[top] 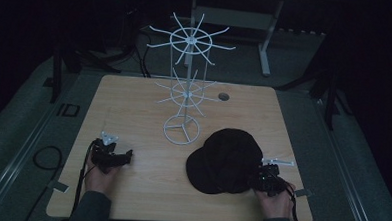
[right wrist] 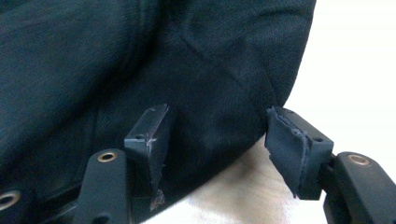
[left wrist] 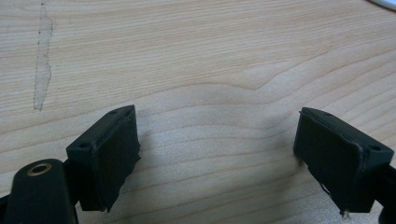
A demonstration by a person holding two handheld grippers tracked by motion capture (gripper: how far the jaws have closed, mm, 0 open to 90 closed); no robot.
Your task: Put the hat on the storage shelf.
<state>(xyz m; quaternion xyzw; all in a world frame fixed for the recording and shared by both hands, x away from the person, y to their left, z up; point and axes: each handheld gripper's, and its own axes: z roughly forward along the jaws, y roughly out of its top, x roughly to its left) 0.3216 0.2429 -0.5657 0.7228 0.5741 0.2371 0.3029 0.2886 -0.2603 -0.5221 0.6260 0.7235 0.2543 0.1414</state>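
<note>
Left gripper (top: pixel 127 155): lower left of the high view, held low over the table, jaws pointing toward frame right; in its own view (left wrist: pixel 217 154) the jaws stand wide apart with only bare wood between them.
Right gripper (top: pixel 253 179): lower right of the high view, at the near right edge of the cap; in its own view (right wrist: pixel 215 149) the jaws are spread wide, the cap's edge lying between them, neither pad pressing on the fabric as far as can be seen.
Left hand (top: pixel 102 175): under the left gripper, sleeve coming in from the bottom edge.
Right hand (top: pixel 275 200): behind the right gripper, near the table's lower right corner.
Cap (top: pixel 225 161): black, lying on the table right of centre in the high view, brim toward lower left; in the right gripper view (right wrist: pixel 140 60) its dark cloth covers the upper left, with light wood showing lower right.
Rack (top: pixel 187 75): white wire stand, upright at the middle of the table, two tiers of radiating arms above a ring base; the base sits just beside the cap's upper left.
Table (top: pixel 134 103): light wood with rounded corners; a small round hole (top: pixel 223 96) lies right of the rack.
Tape mark (left wrist: pixel 43 60): pale strip on the wood, upper left of the left gripper view.
</note>
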